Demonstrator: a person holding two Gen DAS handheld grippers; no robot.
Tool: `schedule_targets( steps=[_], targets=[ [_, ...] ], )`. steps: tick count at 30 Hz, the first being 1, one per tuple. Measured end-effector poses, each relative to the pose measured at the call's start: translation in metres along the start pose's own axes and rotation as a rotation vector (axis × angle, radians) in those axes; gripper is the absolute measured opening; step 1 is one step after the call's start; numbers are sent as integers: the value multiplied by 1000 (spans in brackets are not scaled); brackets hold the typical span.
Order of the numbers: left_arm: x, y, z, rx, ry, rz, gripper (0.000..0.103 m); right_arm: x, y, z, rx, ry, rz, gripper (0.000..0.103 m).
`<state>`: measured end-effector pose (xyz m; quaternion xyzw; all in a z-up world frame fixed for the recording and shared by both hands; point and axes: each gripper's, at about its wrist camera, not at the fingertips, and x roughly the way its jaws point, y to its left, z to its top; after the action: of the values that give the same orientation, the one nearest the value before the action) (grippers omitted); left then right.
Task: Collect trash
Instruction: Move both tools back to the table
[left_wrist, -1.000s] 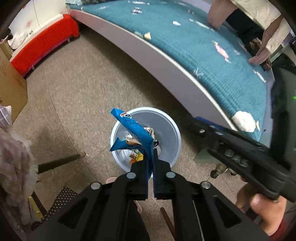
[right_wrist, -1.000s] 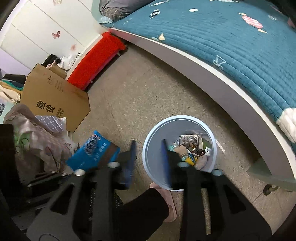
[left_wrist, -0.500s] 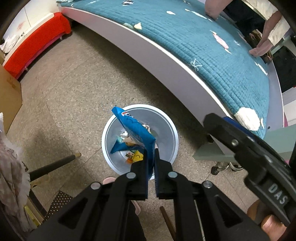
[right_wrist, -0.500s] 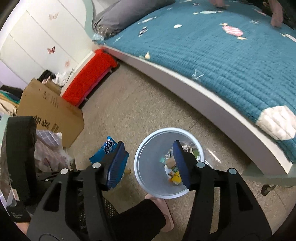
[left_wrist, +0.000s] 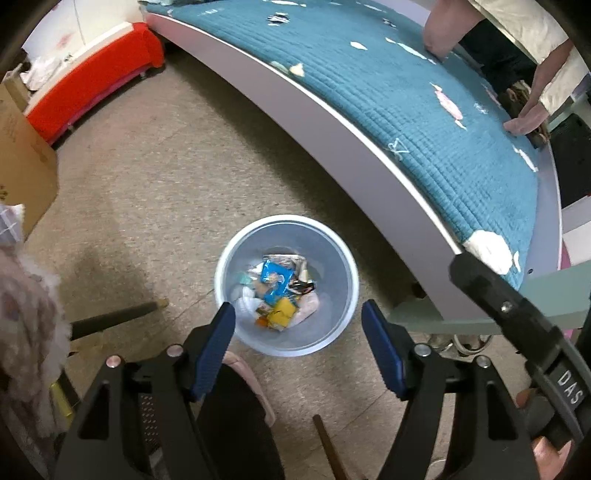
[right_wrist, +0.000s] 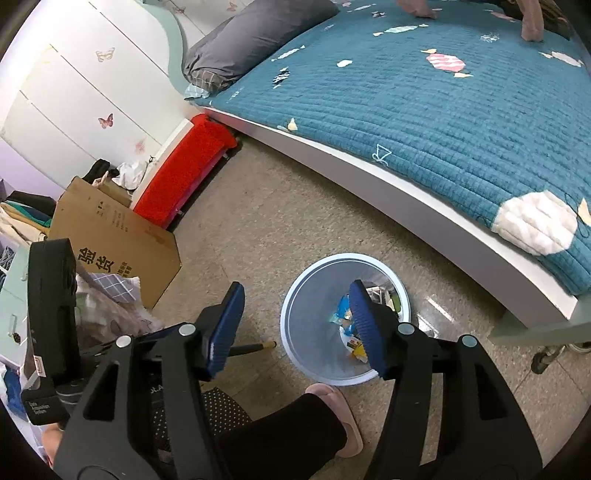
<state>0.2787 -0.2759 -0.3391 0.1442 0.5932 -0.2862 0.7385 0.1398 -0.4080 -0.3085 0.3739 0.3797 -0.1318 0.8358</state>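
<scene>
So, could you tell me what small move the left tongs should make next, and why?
Probably lift the left tongs away from the bin and turn toward the next piece of trash. They are open and empty above the bin, and a blue wrapper lies inside on the other trash. The right tongs are open and empty too.

A: Is any lettering showing?

B: White capitals "DAS" are showing on the black handle (left_wrist: 565, 380) at the right edge of the left wrist view.

A: And in the right wrist view?

B: Large black Chinese characters are standing on the cardboard box (right_wrist: 110, 247), not clearly legible. A white label is sitting on the black device (right_wrist: 42, 408), too small to read.
</scene>
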Motion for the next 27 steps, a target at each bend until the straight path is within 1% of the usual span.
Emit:
schedule_targets(
  steps=[2,4,6,12,13,15,17,18,21,23,25,27],
  targets=[
    [-11,3,-4,-12,-13,6,69,-7,4,-2,-7,-8,6,59],
    [-28,4,-9,-18,-44,5,70,-15,9,-3,-9,-13,18,59],
    [-45,3,-12,-21,-79,23,71,-26,17,-2,-16,-27,42,59],
    [-123,1,-27,-34,-253,107,71,-74,54,0,-79,-93,124,59],
    [-144,2,-32,-29,-296,123,72,-83,62,0,-93,-103,137,60],
    [-181,6,-42,-22,-377,162,76,-103,83,0,-132,-133,177,61],
    [-211,14,-52,-22,-438,192,77,-122,108,-4,-180,-158,216,62],
    [-232,21,-60,-20,-478,207,77,-128,116,-4,-198,-165,232,63],
    [-273,42,-79,-31,-542,258,77,-150,158,-12,-283,-183,286,64],
    [-297,61,-93,-60,-575,287,79,-159,188,-21,-337,-184,319,65],
    [-320,91,-112,-107,-605,304,84,-164,222,-32,-399,-182,351,66],
    [-335,114,-124,-151,-621,333,84,-163,251,-43,-441,-162,380,67]
  ],
)
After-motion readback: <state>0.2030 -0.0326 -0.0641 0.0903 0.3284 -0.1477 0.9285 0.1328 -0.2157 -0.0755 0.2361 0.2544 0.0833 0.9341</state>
